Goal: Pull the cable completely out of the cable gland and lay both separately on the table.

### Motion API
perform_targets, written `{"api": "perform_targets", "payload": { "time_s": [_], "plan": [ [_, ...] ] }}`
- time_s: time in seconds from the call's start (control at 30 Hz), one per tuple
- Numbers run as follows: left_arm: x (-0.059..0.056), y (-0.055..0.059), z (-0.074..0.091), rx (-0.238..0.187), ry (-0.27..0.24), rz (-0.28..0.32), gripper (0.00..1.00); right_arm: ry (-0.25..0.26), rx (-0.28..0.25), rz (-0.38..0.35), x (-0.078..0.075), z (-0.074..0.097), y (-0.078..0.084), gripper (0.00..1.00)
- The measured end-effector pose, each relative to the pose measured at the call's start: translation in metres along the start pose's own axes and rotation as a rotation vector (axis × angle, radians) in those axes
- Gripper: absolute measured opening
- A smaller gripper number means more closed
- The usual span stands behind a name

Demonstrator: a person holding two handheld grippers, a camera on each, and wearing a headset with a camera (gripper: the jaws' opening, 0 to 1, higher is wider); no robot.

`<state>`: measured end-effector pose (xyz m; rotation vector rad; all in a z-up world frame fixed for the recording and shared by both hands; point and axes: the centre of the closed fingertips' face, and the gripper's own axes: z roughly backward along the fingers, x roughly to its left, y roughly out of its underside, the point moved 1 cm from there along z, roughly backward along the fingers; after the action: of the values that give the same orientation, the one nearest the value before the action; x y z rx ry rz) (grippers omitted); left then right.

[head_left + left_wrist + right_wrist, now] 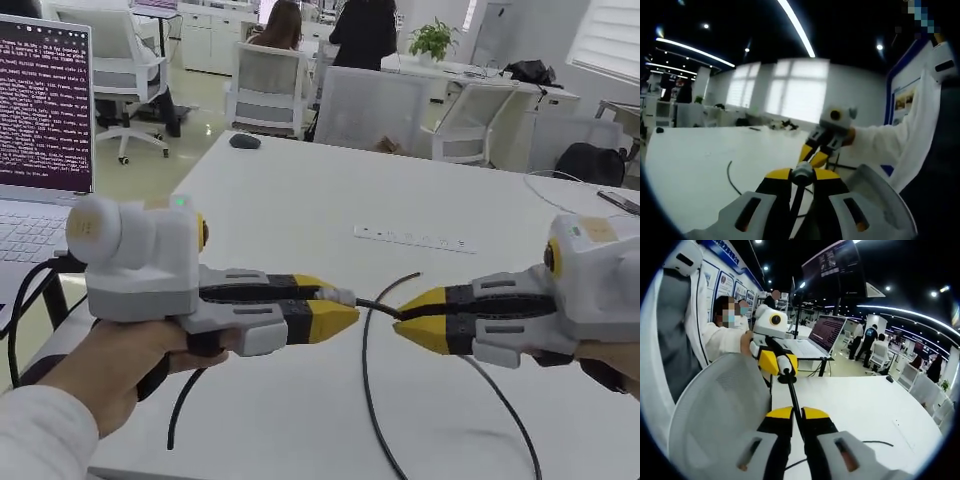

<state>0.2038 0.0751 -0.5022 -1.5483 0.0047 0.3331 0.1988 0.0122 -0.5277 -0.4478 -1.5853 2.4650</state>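
My left gripper [338, 308] is shut on a small grey cable gland [341, 296], held above the white table [280, 200]. A thin black cable [377, 307] leaves the gland and runs a short way right into my right gripper [402, 322], which is shut on it. The two yellow tips face each other, a few centimetres apart. In the left gripper view the gland [802, 173] sits between my jaws, with the right gripper [816, 152] just beyond. In the right gripper view the cable [792, 390] runs up to the gland [786, 373] in the left gripper [778, 365]. Loose cable loops on the table.
A white power strip [410, 240] lies mid-table behind the grippers. An open laptop [40, 110] stands at the left edge. A mouse [244, 141] rests at the far edge and a phone [620, 201] at the right. Office chairs [370, 105] and people are beyond the table.
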Motion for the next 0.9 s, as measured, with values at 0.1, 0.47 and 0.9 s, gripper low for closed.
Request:
{"api": "perform_targets", "payload": {
  "time_s": [0.1,0.47,0.9],
  "plan": [
    [0.000,0.000,0.000,0.002,0.001,0.001,0.17,0.016,0.007,-0.012,-0.001,0.005,0.005,0.06],
    [0.001,0.001,0.000,0.006,-0.006,0.000,0.17,0.059,0.027,-0.068,-0.003,0.023,0.026,0.07],
    [-0.001,0.004,-0.001,0.023,0.000,-0.011,0.17,0.052,0.043,-0.086,-0.001,0.020,0.030,0.07]
  ]
}}
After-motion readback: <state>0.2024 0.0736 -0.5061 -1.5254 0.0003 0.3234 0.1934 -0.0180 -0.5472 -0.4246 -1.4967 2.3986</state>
